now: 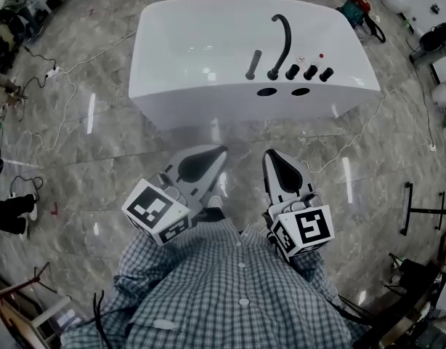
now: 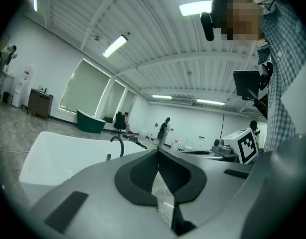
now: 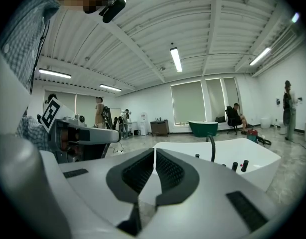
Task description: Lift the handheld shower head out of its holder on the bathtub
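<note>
The left gripper (image 1: 217, 153) and right gripper (image 1: 271, 155), at lower centre, have their fingers pressed together, holding nothing. The handheld shower head (image 1: 253, 64) stands in its holder on the bathtub (image 1: 187, 64), upper centre.

In the upper middle, the bathtub (image 1: 208, 49) is gleaming smooth, glossy white; the polished marbled floor (image 1: 99, 144) is reflecting lights; the shirt (image 1: 223, 289) below is showing checked cloth.
</note>
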A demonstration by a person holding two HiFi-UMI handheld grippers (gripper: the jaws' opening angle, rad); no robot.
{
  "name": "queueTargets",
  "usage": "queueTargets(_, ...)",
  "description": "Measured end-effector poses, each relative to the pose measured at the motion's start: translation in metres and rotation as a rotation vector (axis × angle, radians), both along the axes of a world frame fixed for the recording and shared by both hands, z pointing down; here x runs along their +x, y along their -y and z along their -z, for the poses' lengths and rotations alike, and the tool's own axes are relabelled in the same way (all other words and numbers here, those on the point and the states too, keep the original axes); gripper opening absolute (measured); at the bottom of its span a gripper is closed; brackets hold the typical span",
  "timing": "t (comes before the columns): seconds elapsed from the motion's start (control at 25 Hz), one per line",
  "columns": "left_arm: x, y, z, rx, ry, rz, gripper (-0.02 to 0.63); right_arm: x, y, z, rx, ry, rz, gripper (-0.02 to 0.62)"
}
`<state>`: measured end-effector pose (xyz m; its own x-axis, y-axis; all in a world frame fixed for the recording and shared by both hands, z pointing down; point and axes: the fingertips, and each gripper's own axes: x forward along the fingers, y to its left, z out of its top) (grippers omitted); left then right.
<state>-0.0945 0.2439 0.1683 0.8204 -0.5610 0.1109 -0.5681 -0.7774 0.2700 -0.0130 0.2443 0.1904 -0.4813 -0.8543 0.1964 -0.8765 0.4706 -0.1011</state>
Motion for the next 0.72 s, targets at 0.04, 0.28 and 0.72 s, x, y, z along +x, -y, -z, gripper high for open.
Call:
queueTargets(0.04,-0.004,0.009,-0.002,-0.002,0.000,-0.004,0.011,-0.004,0.009,0.000,-0.001,-0.003,-0.003,0.021)
queueTargets(0.28,-0.009,0.048,-0.010,-0.021,-0.013,-0.023,0.011,-0.006,0.050,-0.005,-0.014,-0.018,-0.036,0.021)
queueTargets(0.72,-0.011,0.098,-0.025,-0.066,-0.027,0.006,0.011,-0.006,0.098,-0.023,-0.061,-0.047,-0.019,0.021)
